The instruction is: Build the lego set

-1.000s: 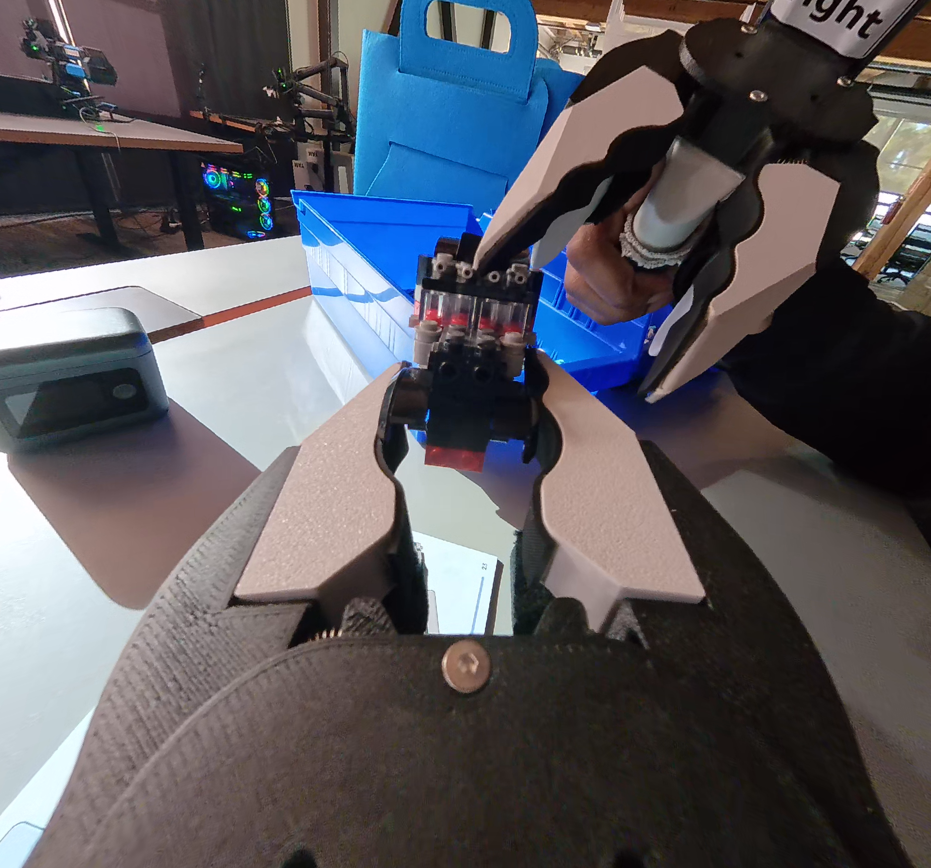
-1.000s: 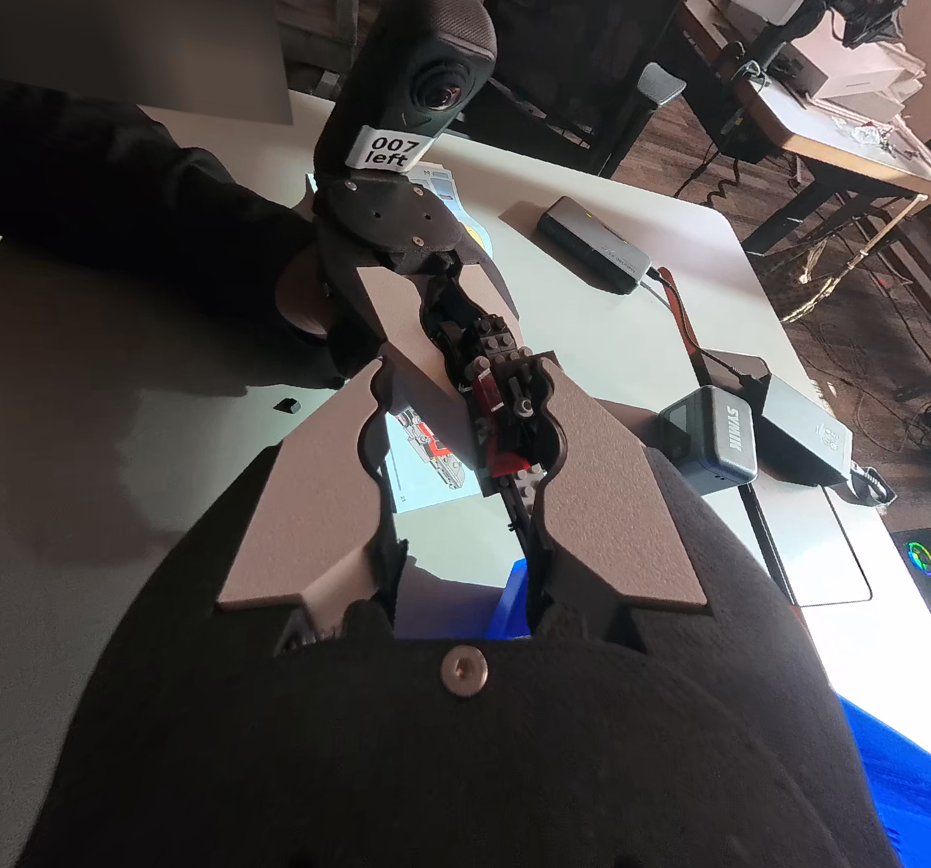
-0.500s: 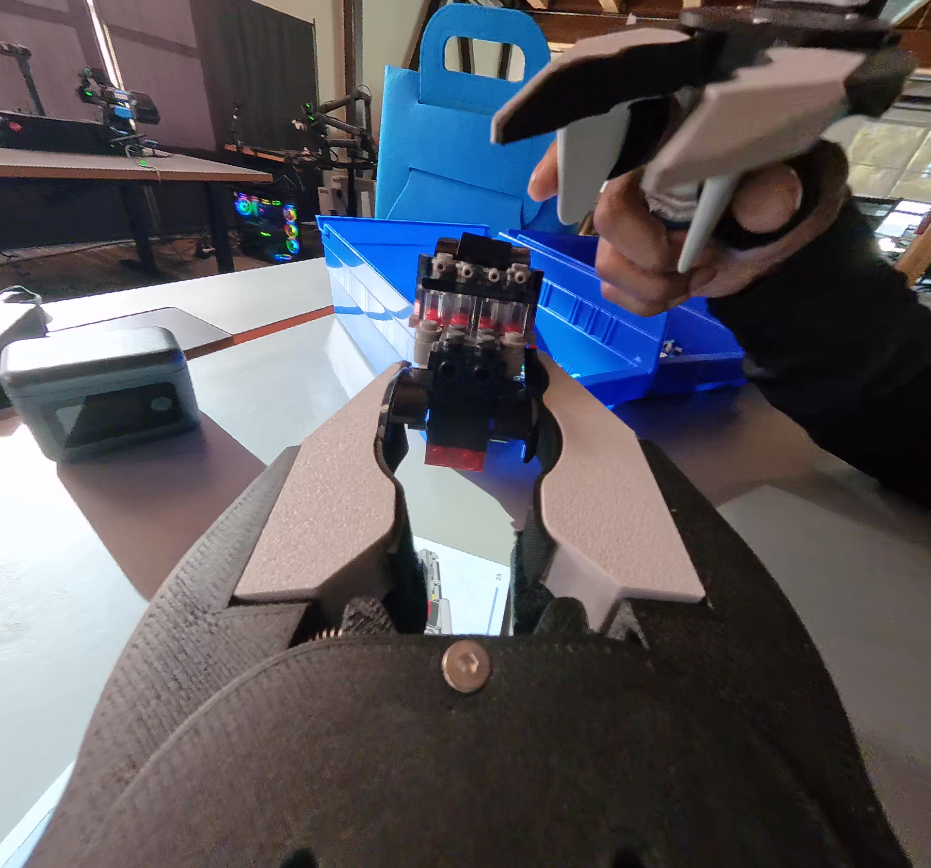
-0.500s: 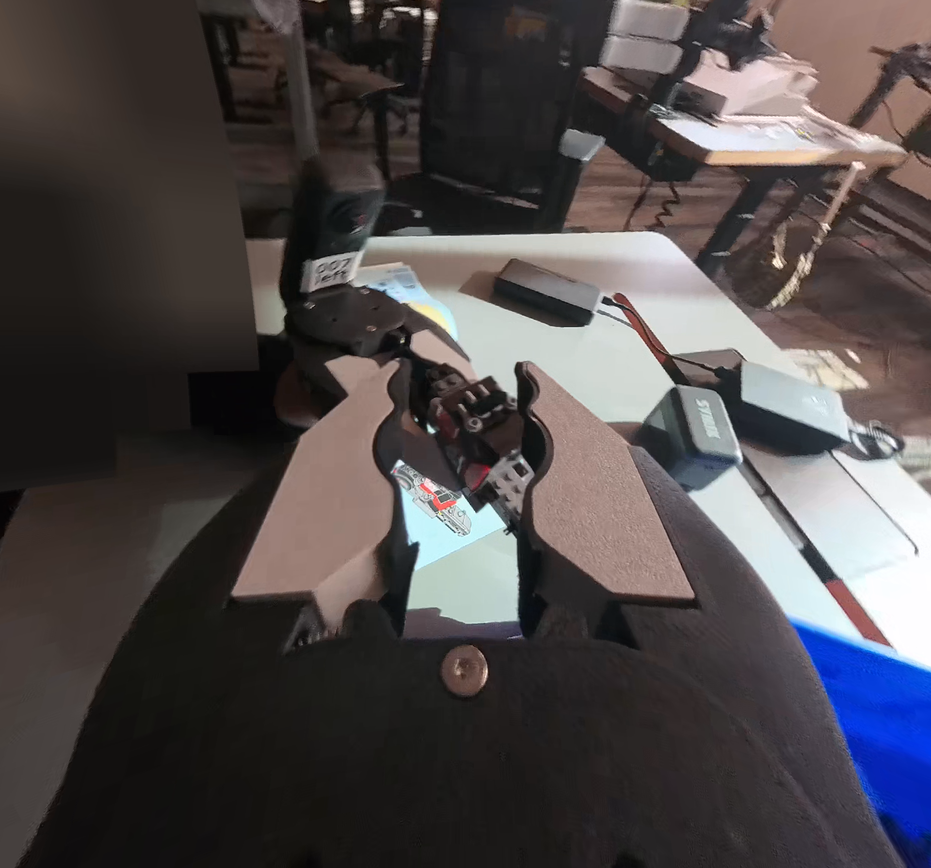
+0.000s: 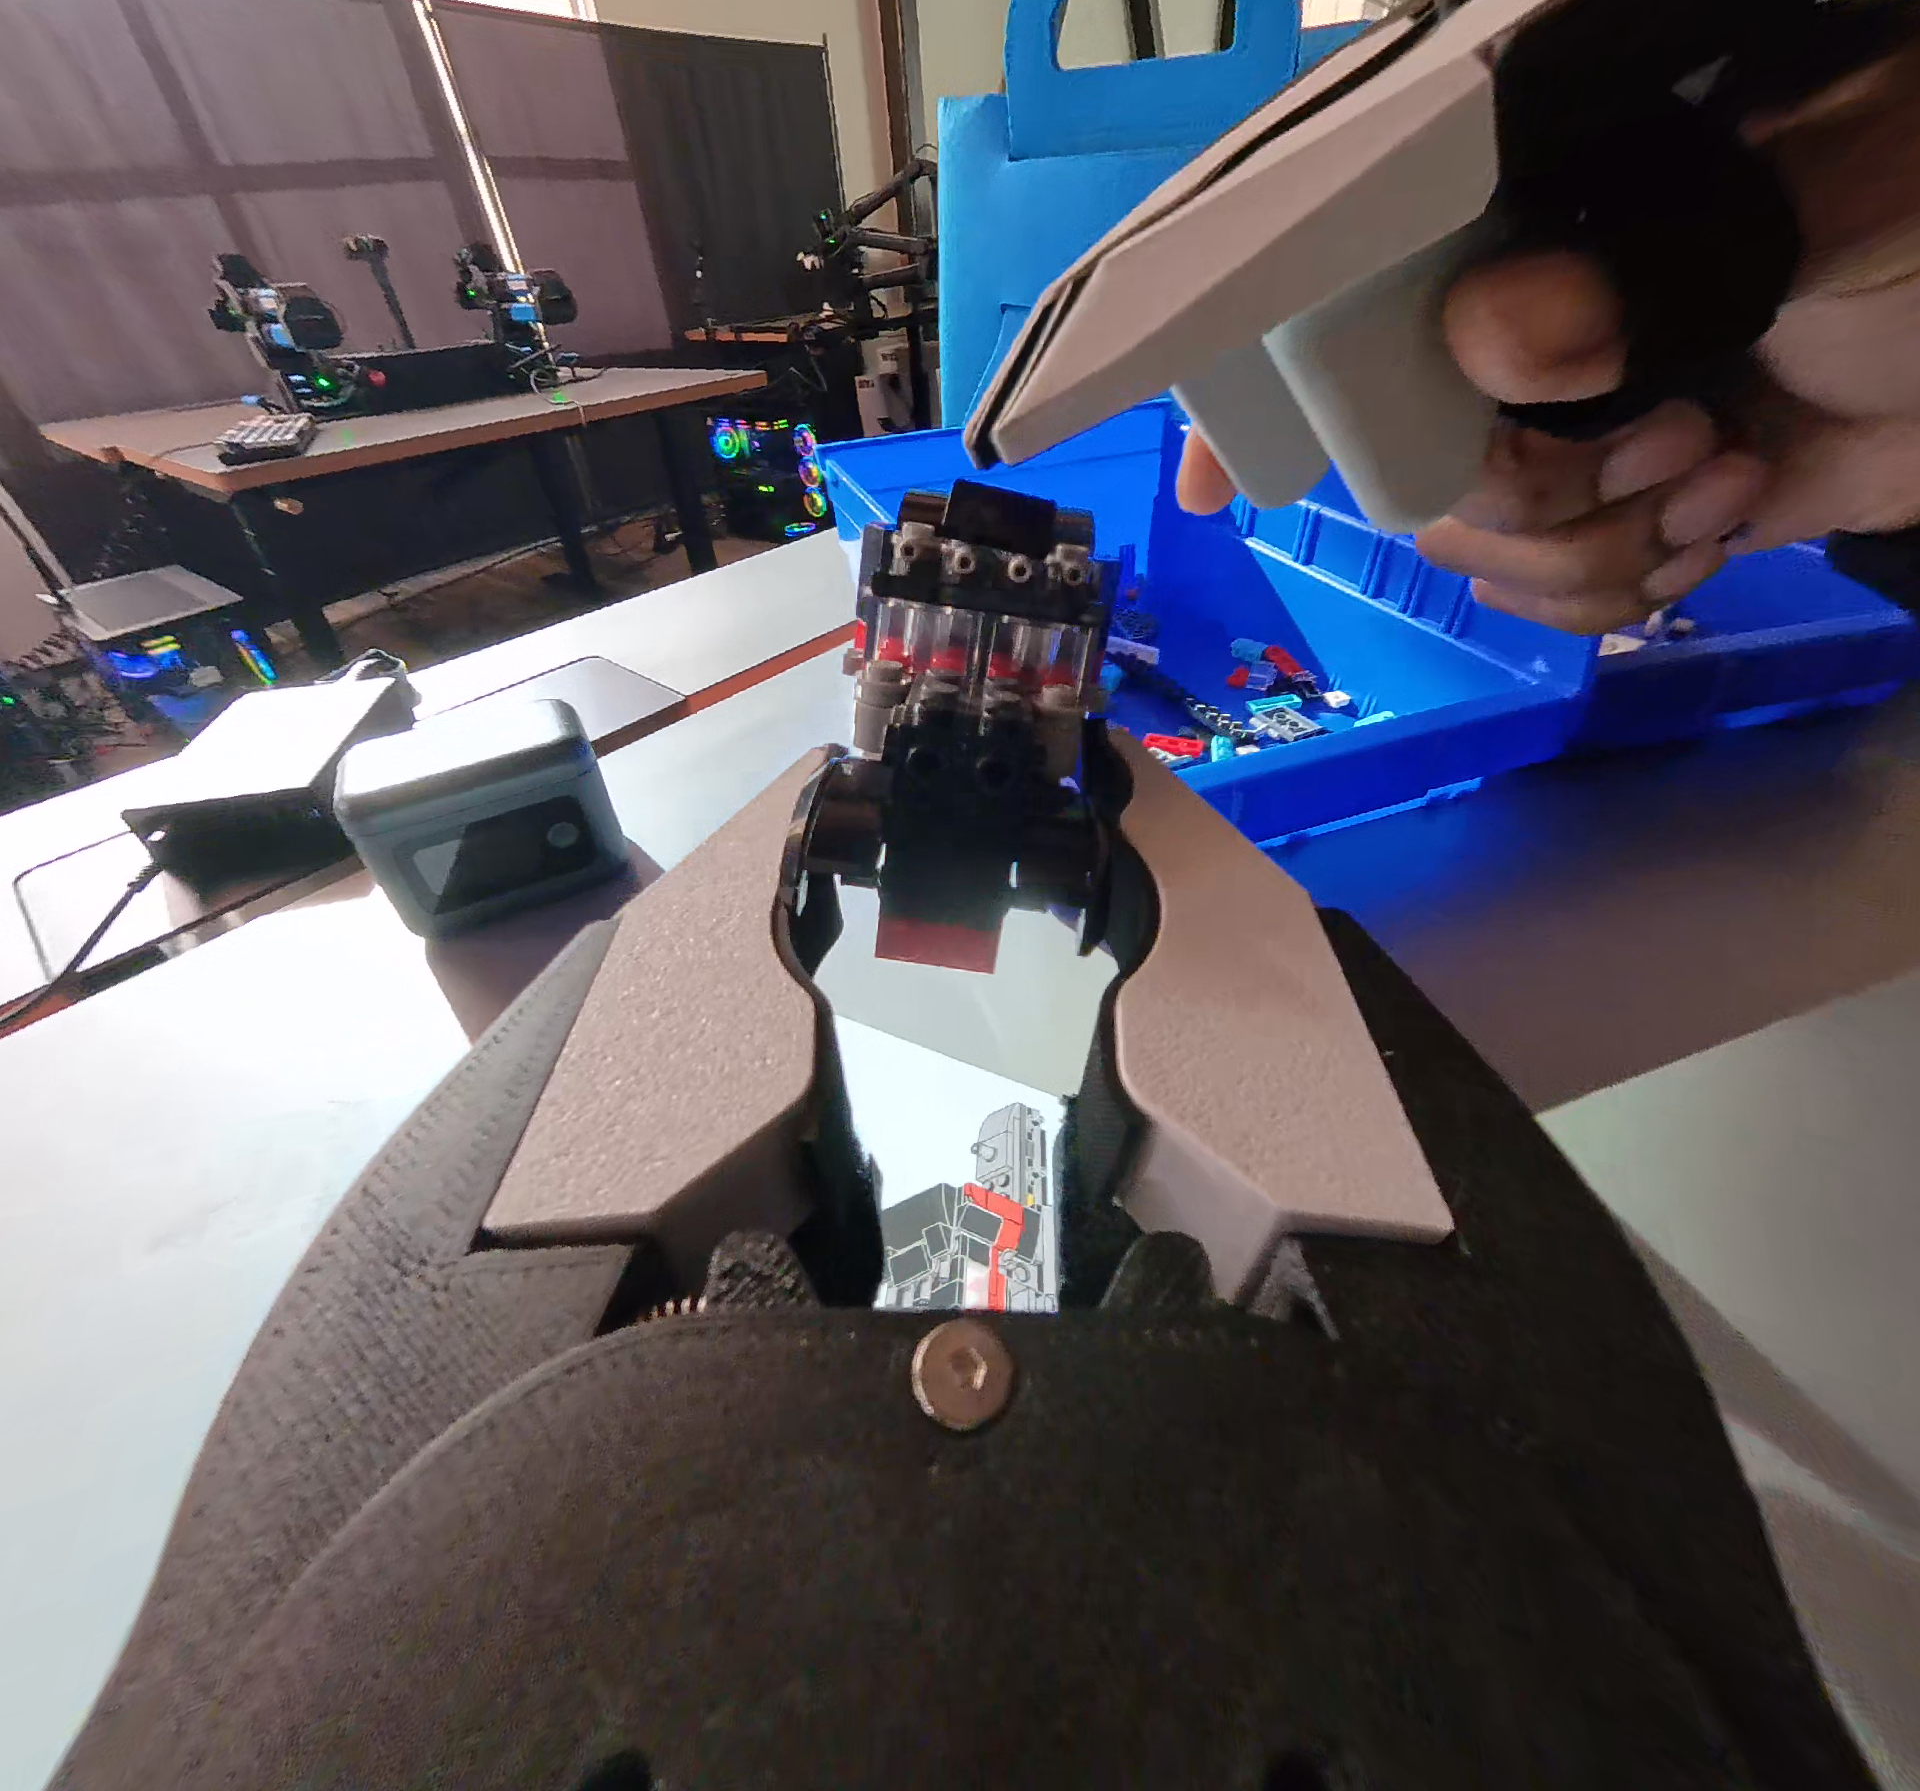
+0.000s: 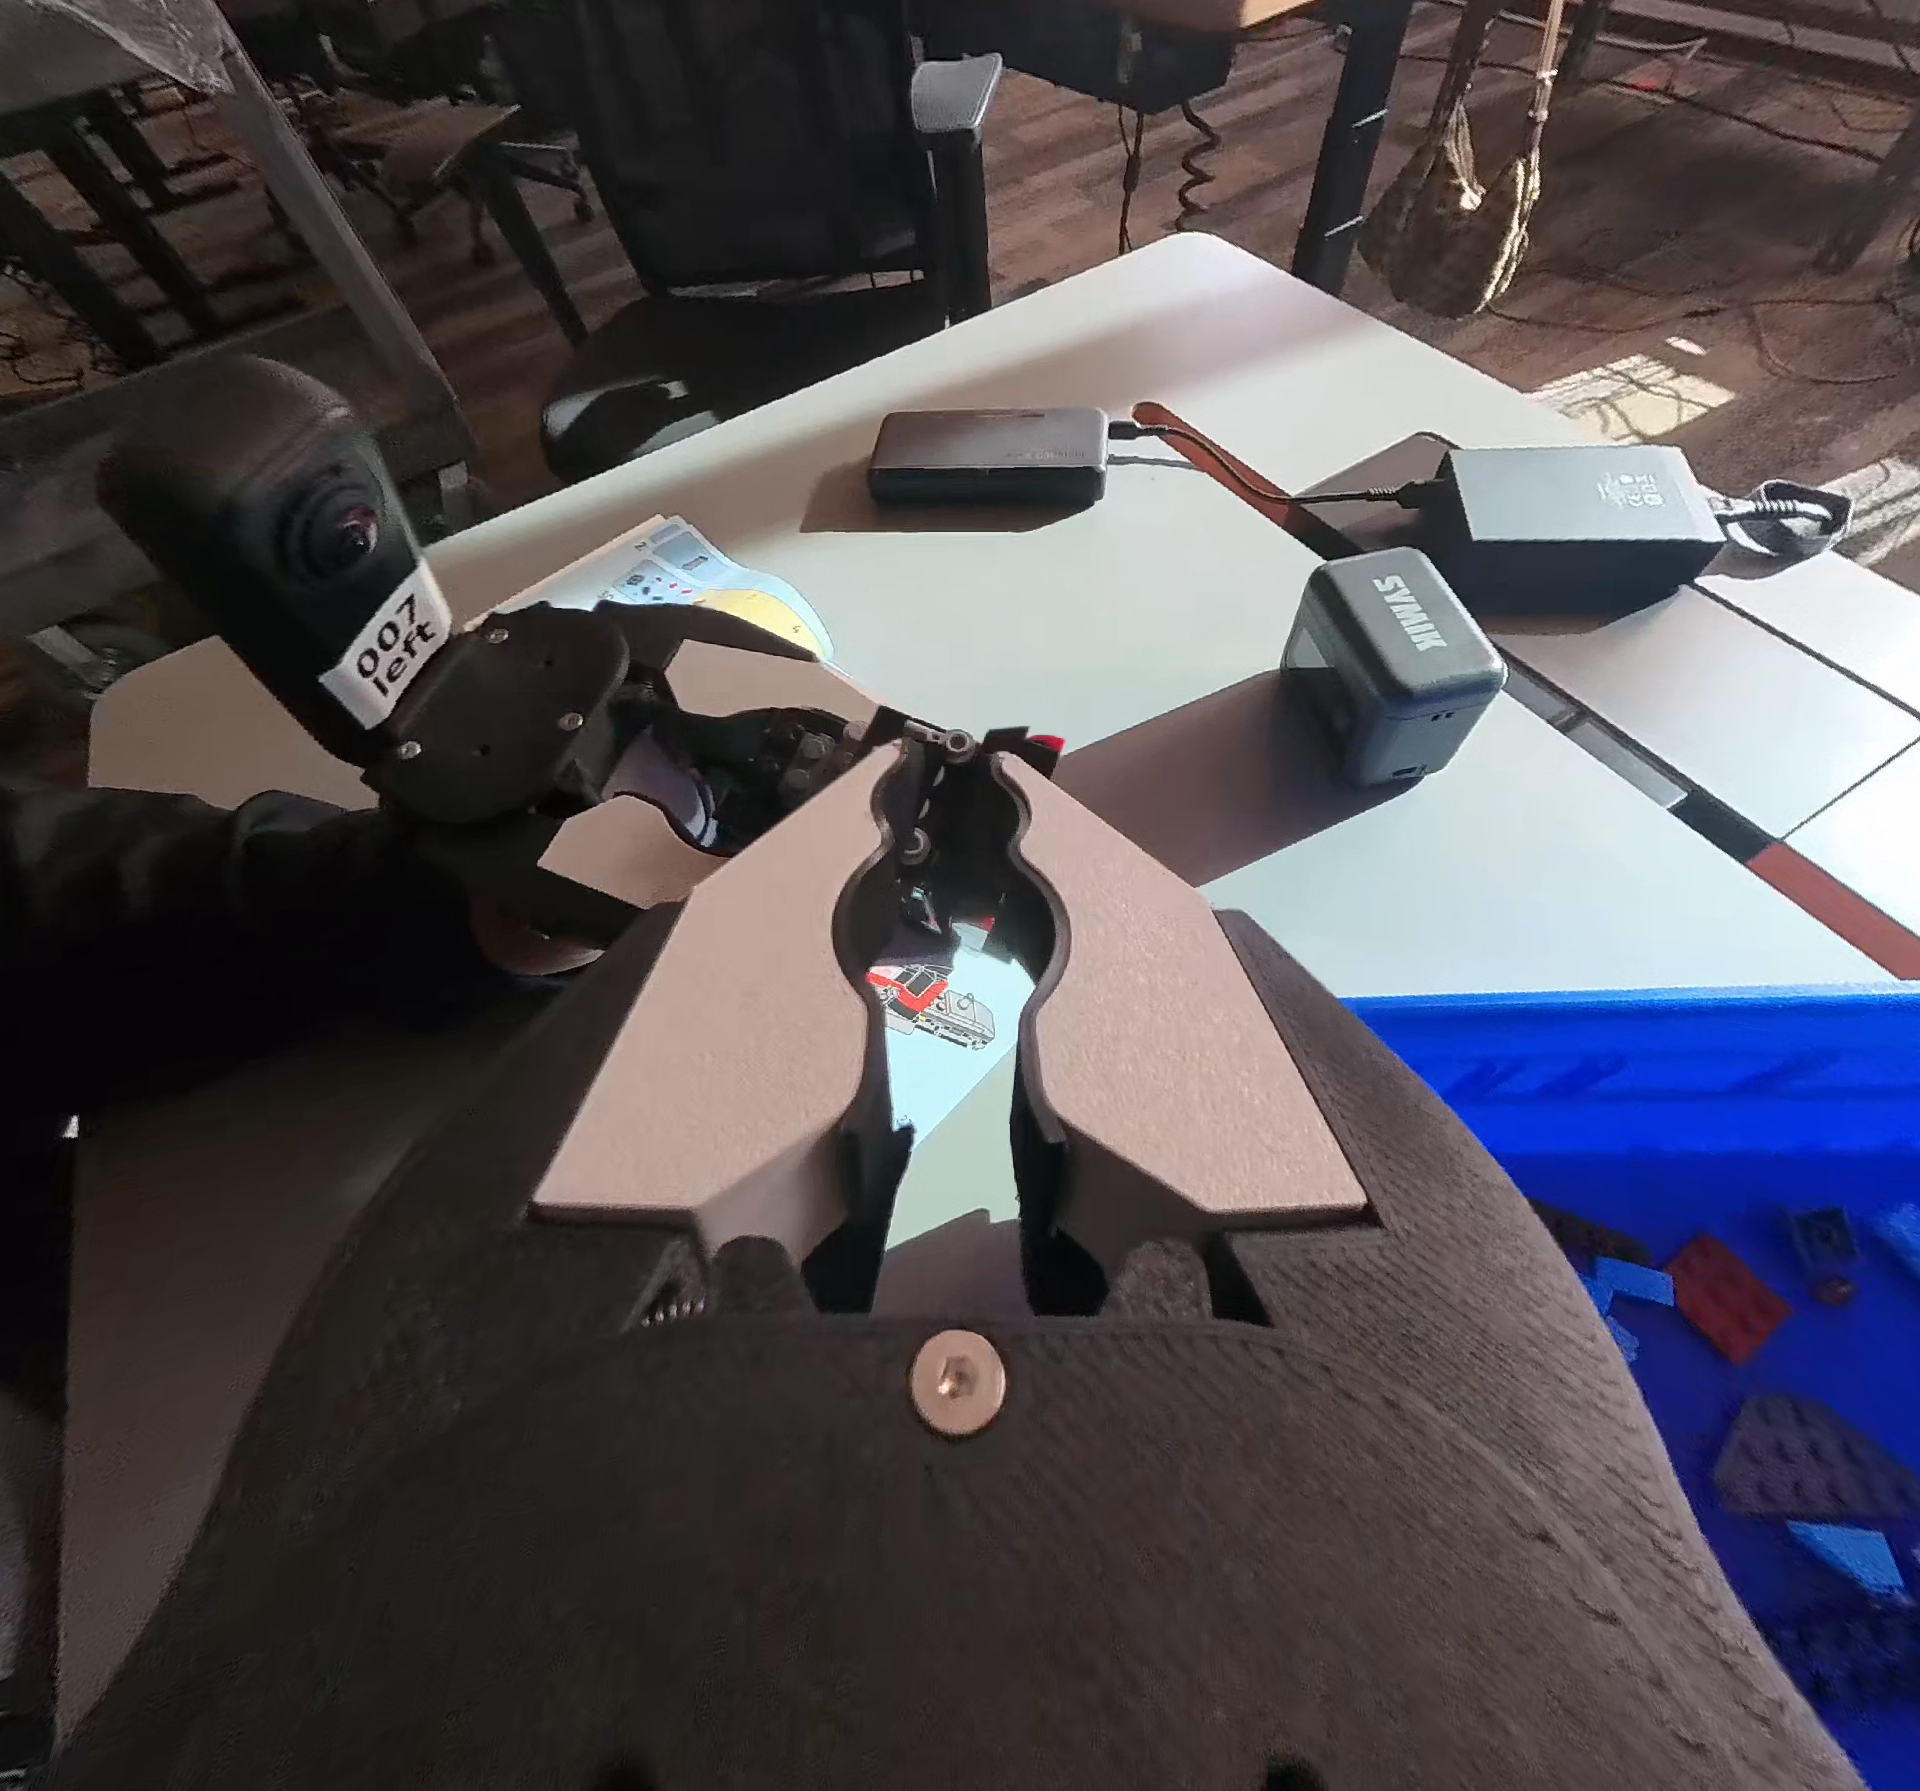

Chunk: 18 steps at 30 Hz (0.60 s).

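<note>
My left gripper [image 5: 956,785] is shut on a small lego model [image 5: 977,702] of black, red and clear bricks and holds it upright above the table. My right gripper [image 5: 987,448] hangs just above and to the right of the model's top with its jaws together and nothing visible between them. In the right wrist view the right gripper [image 6: 951,765] points down at the model [image 6: 925,848], which is partly hidden behind its fingers. The instruction booklet [image 5: 966,1222] lies on the table under both grippers.
A blue bin [image 5: 1403,765] with several loose bricks [image 5: 1247,702] stands at the right, a blue felt bag [image 5: 1091,183] behind it. A grey box device [image 6: 1392,661], a black power bank [image 6: 987,468] and a black adapter [image 6: 1569,526] lie on the far side of the table. The left gripper's tips are roughly 5 centimetres from the right gripper's. The black adapter [image 6: 1569,526] sits 30 centimetres or so from the ends of my left fingers. Seen from the left wrist view [image 5: 324,743] as well.
My right gripper has lifted off the model's top, drawn back up and to the right, and its jaws have closed. My left gripper still holds the model, tilted slightly.
</note>
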Motion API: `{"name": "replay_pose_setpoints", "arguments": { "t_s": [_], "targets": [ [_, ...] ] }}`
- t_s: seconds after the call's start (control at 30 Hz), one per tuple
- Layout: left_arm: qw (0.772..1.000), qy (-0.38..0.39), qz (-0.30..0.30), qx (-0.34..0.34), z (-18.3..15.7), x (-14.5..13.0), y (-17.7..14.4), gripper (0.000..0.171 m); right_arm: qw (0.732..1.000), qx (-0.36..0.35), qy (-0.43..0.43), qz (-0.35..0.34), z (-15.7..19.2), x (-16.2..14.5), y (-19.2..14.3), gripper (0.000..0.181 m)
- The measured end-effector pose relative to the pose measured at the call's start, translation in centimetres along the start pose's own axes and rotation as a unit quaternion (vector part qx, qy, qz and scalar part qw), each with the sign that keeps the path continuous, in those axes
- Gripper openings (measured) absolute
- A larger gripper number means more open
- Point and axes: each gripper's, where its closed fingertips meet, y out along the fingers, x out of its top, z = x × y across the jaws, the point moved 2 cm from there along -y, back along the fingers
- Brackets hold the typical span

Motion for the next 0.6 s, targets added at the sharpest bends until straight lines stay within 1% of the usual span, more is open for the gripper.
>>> {"name": "replay_pose_setpoints", "arguments": {
  "t_s": [0.33,0.6],
  "targets": [
    [0.998,0.046,0.007,0.040,0.43,0.11,-0.18,0.046,1.000,0.001,-0.007,0.007,0.35,-0.17,0.12,0.011],
    [0.996,0.069,0.009,0.051,0.41,0.18,-0.24,0.046,1.000,-0.001,-0.015,0.013,0.48,-0.35,0.32,0.009]
  ]
}}
